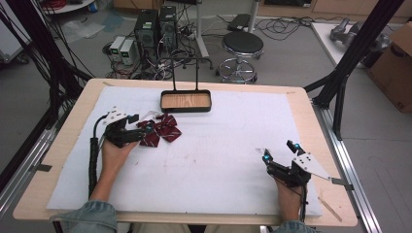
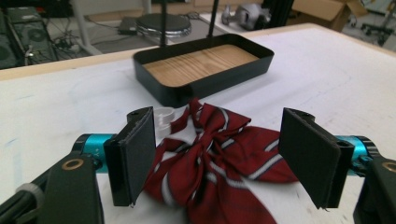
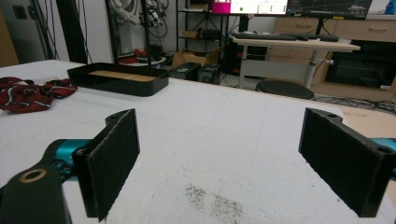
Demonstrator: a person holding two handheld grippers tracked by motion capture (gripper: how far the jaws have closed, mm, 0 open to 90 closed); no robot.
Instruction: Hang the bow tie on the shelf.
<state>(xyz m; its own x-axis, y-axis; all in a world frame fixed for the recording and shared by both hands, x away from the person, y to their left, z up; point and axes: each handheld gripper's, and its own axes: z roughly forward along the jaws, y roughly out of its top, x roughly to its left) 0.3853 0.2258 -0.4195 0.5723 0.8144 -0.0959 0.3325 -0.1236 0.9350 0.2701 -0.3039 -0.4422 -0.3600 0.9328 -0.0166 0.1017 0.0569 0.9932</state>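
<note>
Looking along the left gripper [image 2: 219, 158], a clear cap [image 2: 163, 116] shows beside the red bow [image 2: 215, 154], which lies between wide-spread jaws; right gripper [image 3: 219, 163] likewise wide.

A shallow black metal tray with a wooden floor [image 1: 186, 101] sits at the far middle of the white foam mat [image 1: 218, 160]. A crumpled dark-red striped cloth bow [image 1: 160, 130] lies nearer than the tray, to its left. The left gripper [image 1: 138, 127] lies left of the bow; the right gripper [image 1: 281, 154] lies well right of the tray, nearer.
</note>
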